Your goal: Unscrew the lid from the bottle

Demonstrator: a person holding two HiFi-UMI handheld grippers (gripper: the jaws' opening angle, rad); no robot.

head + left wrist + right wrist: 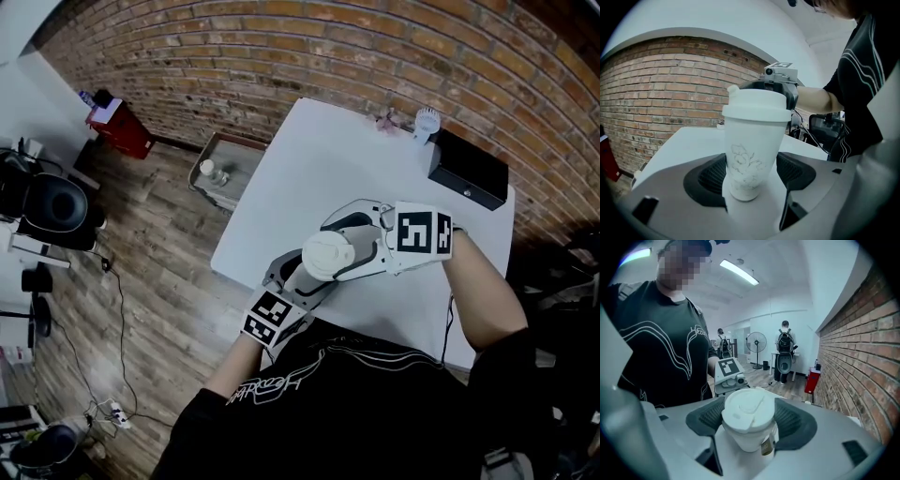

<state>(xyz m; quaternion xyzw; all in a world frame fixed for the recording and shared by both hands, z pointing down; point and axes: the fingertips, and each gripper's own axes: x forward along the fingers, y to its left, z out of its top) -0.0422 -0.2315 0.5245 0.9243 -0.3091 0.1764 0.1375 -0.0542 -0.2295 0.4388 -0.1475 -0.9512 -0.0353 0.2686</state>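
No brand or readable text anywhere on the bottle (752, 154). All it has is a faint line drawing of flowers on its white body, plus a little tan tag (766, 446) tucked under the lid (750, 411), too small to read. The bottle tapers toward the base, and the lid is white with a raised spout. It sits over the near edge of the white table (309, 169). The left gripper (751, 174) is clamped on the body low down, and the right gripper (751, 420) has its pads squeezing the lid from both sides.
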